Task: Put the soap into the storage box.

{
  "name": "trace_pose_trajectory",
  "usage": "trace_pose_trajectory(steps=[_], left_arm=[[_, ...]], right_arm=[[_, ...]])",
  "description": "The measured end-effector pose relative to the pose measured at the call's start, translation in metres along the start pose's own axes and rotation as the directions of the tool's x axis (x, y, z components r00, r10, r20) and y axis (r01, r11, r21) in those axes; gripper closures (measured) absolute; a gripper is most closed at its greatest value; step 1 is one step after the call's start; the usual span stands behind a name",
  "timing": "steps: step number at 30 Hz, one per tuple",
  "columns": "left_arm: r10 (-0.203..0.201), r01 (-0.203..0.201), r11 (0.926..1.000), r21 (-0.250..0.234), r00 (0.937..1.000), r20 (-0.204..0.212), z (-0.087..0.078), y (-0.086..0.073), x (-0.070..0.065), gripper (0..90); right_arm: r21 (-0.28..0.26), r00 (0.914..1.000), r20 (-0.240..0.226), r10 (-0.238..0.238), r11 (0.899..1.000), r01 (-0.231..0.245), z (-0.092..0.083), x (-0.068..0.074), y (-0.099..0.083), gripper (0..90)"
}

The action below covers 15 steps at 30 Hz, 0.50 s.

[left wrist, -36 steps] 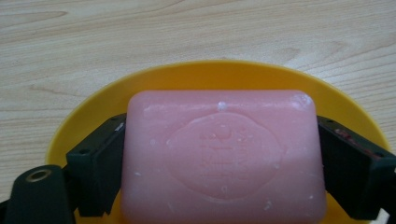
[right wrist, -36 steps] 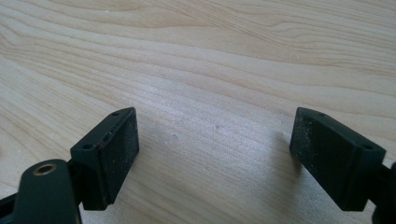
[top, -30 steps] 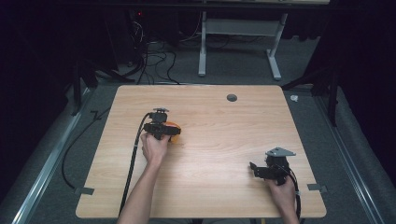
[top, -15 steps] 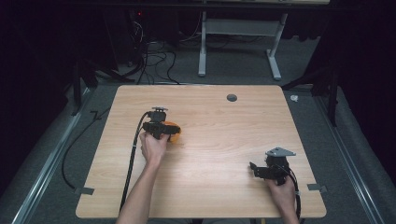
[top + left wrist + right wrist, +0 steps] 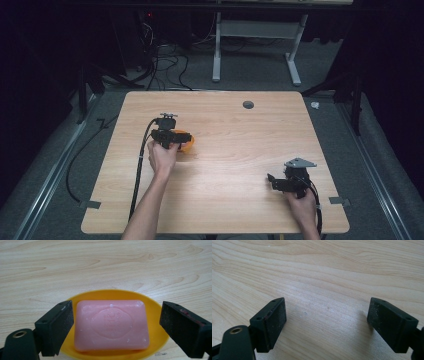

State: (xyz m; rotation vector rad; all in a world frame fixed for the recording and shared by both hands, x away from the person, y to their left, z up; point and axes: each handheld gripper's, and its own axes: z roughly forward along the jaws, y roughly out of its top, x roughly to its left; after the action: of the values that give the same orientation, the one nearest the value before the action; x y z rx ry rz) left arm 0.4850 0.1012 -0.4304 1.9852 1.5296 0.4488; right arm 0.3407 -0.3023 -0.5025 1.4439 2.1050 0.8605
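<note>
Pink soap (image 5: pixel 111 325), one bar, is seen lying flat in one yellow dish (image 5: pixel 155 312), which is set on the wooden table (image 5: pixel 235 150). One bar, one dish and two grippers are counted. The dish is shallow and oval; the soap, stamped with a round emblem, is the single item held in it, and a band of bare yellow rim is left showing around the bar.

In the left gripper view, the left gripper (image 5: pixel 116 325) is held with its jaws spread wide, one to each side of the soap. The left-hand jaw is placed just beside the bar's end, though contact cannot be confirmed; the right-hand jaw is kept apart from it, over the dish's rim. Nothing is pinched.

In the high view, the left gripper (image 5: pixel 167 134) is shown above the dish (image 5: pixel 187 145), which projects from beneath it on the side toward the right gripper (image 5: pixel 280 181). The right gripper is held well apart, nearer the person's edge of the table.

In the right gripper view, the right gripper (image 5: pixel 327 322) is likewise spread, with bare wood between its jaws.
</note>
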Motion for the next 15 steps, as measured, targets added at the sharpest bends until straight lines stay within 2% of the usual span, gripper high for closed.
trace_pose_trajectory(steps=[9,15], left_arm=[[0.016,-0.015,0.9996,-0.022,0.9998,0.015,-0.013,-0.002,0.001,12.9],[0.015,-0.014,0.9994,-0.031,0.9996,0.024,-0.023,-0.007,0.007,13.8]], right_arm=[[0.000,1.0000,0.000,0.000,1.000,0.000,0.000,0.000,0.000,16.3],[0.000,1.0000,0.000,0.000,1.000,0.000,0.000,0.000,0.000,16.4]])
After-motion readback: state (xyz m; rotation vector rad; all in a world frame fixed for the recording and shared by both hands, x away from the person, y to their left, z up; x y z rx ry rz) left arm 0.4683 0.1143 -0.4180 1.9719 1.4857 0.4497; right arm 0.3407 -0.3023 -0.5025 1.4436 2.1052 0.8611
